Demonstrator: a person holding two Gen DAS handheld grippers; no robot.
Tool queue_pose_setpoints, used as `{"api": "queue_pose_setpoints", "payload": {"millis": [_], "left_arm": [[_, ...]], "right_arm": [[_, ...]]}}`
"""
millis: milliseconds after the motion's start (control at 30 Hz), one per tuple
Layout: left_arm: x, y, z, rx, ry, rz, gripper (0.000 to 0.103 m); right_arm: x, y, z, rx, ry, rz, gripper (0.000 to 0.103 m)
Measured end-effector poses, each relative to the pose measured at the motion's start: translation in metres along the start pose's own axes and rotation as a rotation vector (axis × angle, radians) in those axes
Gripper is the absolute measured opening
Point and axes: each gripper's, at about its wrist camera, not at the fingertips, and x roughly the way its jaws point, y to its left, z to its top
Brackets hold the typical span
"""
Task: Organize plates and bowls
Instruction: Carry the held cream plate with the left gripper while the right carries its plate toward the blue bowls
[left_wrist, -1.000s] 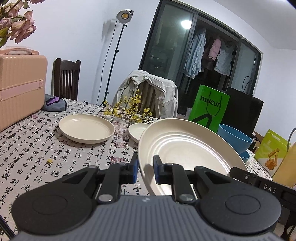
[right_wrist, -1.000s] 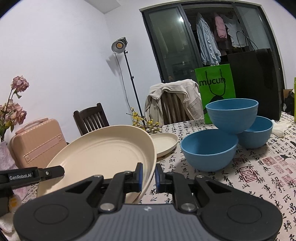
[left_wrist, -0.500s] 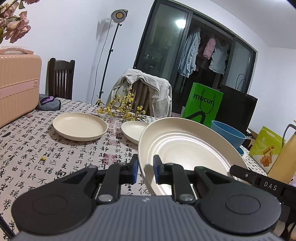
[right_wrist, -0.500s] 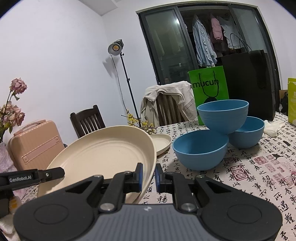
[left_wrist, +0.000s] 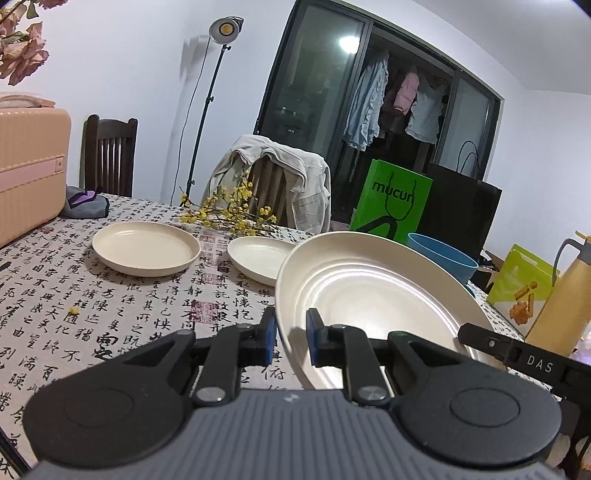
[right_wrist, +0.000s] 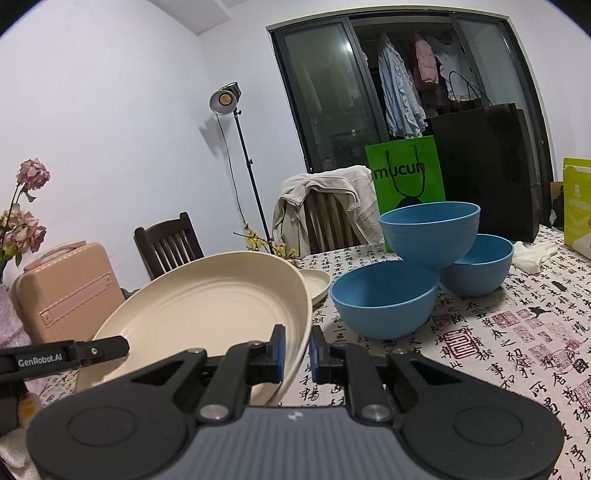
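Left wrist: both claws pinch smooth, round cream plate (left_wrist: 369, 288).

White walls; dark glass sliding doors (right_wrist: 332, 99); lit studio lamp (right_wrist: 223, 99) on stand; two wooden chairs, jacket (left_wrist: 280, 173) draped over one.

Black fingers (left_wrist: 325, 343), blue pads, ribbed grey housing

Two fisheye wrist views, each looking low and slightly downward along its own jaws across the surface (left_wrist: 122, 295): the left from the large cream plate's (left_wrist: 369, 291) left rim, the right from its right rim, sharing that plate, green bag (right_wrist: 406, 177) and draped chair (left_wrist: 280, 177).
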Motion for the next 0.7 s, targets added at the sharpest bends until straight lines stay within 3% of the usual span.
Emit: {"api": "queue_pose_setpoints", "payload": {"millis": [700], "left_arm": [[0.008, -0.015, -0.017, 0.031, 0.040, -0.038, 0.017]], "right_arm": [[-0.009, -0.019, -0.014, 0.016, 0.016, -0.044, 0.013]]}}
